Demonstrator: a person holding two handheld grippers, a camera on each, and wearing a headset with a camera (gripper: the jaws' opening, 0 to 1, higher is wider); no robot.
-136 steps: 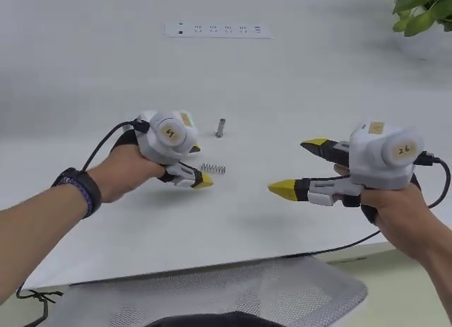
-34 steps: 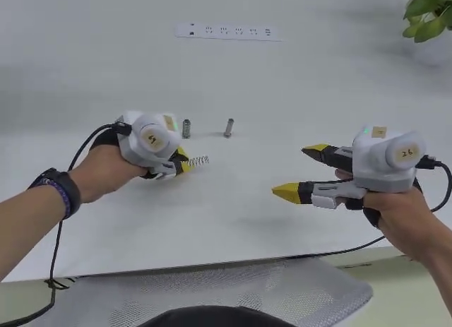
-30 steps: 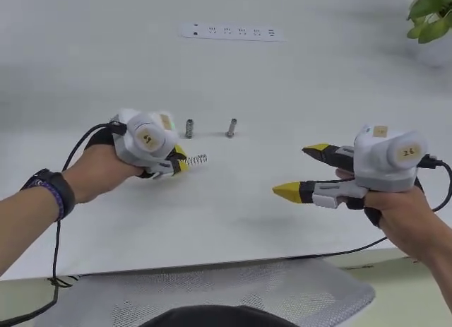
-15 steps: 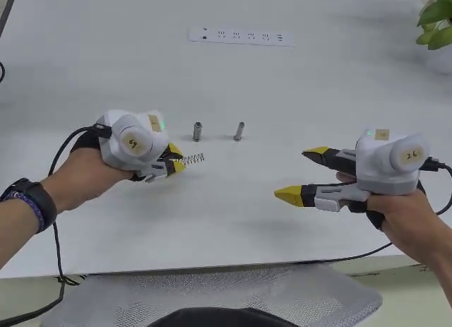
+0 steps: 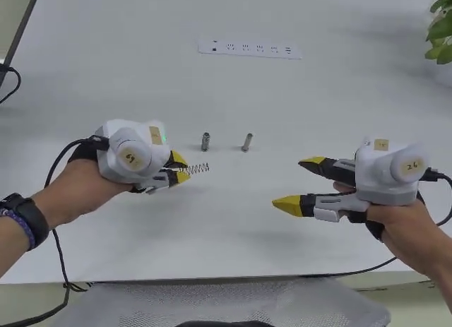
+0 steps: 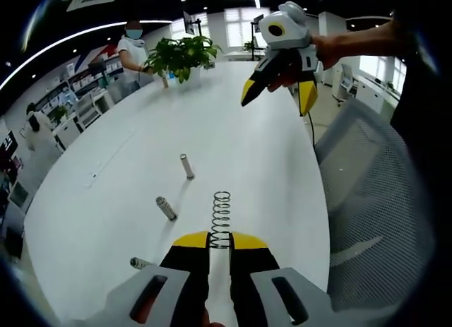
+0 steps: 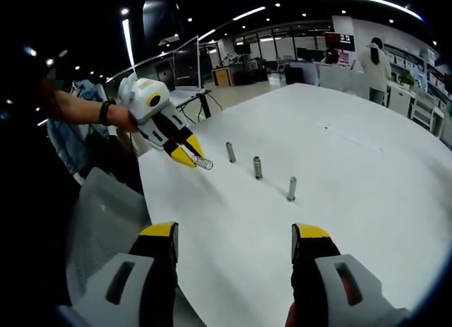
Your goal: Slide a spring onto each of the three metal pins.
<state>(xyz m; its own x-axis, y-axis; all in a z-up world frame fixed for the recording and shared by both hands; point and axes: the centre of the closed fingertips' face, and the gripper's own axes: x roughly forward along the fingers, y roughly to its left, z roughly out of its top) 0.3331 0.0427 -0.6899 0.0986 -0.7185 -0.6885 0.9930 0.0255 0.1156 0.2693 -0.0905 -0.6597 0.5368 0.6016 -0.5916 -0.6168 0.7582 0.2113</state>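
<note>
- Table (image 5: pixel 106 73): white, smooth and matte, with wide bare surface all round the work. Its near edge runs just below both hands, and a grey mesh chair (image 5: pixel 233 306) sits under it.
- Far side: a flat white power strip (image 5: pixel 250 49) lies well beyond the pins. A green leafy plant (image 5: pixel 441 30) sits at the right corner.
- Left gripper (image 5: pixel 178 174): yellow-tipped jaws are pressed onto one end of a thin wire spring (image 5: pixel 198 169) — the coil sticks straight out past the tips, low over the table and just in front of the pins.
- Pins: short grey metal cylinders, upright, in a row. The bare pin (image 5: pixel 246 142) is smooth. The sleeved pin (image 5: pixel 205 141) beside it looks ribbed with a coil. The third pin (image 6: pixel 140 263) stands closest to the left gripper, its surface too small to judge.
- Right gripper (image 5: pixel 300 183): jaws are spread wide with nothing between them — well apart from the pins, with open table between.
</note>
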